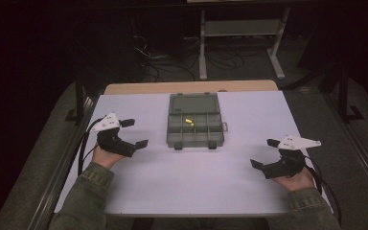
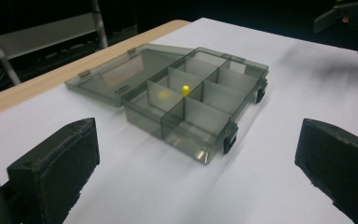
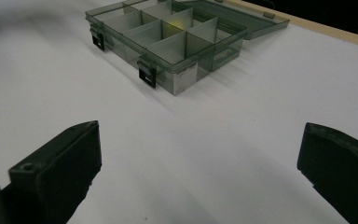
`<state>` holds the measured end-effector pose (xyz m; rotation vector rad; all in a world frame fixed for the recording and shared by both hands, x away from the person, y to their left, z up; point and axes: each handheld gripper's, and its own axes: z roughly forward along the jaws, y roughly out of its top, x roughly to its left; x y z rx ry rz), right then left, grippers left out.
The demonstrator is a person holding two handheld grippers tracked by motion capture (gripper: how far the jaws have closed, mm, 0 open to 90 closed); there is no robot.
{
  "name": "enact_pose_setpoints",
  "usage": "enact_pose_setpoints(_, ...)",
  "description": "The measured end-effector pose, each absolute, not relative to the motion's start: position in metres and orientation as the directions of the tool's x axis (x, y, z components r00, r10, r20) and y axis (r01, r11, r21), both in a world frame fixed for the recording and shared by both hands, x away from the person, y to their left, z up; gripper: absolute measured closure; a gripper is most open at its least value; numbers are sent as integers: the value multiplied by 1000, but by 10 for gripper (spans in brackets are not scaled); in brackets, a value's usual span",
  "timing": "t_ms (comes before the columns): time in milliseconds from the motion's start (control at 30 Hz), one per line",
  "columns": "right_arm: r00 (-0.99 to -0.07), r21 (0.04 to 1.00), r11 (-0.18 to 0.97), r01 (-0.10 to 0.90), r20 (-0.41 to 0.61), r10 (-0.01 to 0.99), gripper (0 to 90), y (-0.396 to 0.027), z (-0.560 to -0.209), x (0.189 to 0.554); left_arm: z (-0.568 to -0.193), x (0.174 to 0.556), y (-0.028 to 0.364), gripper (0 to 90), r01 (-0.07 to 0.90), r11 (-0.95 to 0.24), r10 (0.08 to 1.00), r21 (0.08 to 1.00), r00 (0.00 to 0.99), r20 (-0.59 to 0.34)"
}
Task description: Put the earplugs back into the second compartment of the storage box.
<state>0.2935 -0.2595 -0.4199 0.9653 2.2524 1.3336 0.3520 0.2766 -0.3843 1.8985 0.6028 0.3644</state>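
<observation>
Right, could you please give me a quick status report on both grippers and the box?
Left gripper and right gripper open, empty. Compartment box open, lid flat behind; small yellow piece inside. Nothing between grippers and box.

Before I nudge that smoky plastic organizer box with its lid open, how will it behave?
The organizer box looks thin-walled, so probably light and apt to slide on the smooth table. Its open lid may flap, and the yellow piece could rattle.
</observation>
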Motion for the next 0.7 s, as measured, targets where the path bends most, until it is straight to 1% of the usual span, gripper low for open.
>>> enact_pose_setpoints(133,-706,866,326,378,42,707,0,-259,-420,293,-392,341,289,0,250,-292,587,923,809,-33)
enact_pose_setpoints(400,-706,865,329,378,39,707,0,-259,-420,293,-399,317,314,0,233,-213,634,949,772,-47)
enact_pose_setpoints(567,-705,866,328,377,39,708,0,-260,-420,293,-404,308,325,0,241,-202,660,949,750,-50)
enact_pose_setpoints(700,-705,865,330,378,38,708,0,-259,-420,293,-404,305,329,0,231,-163,675,959,735,-62)
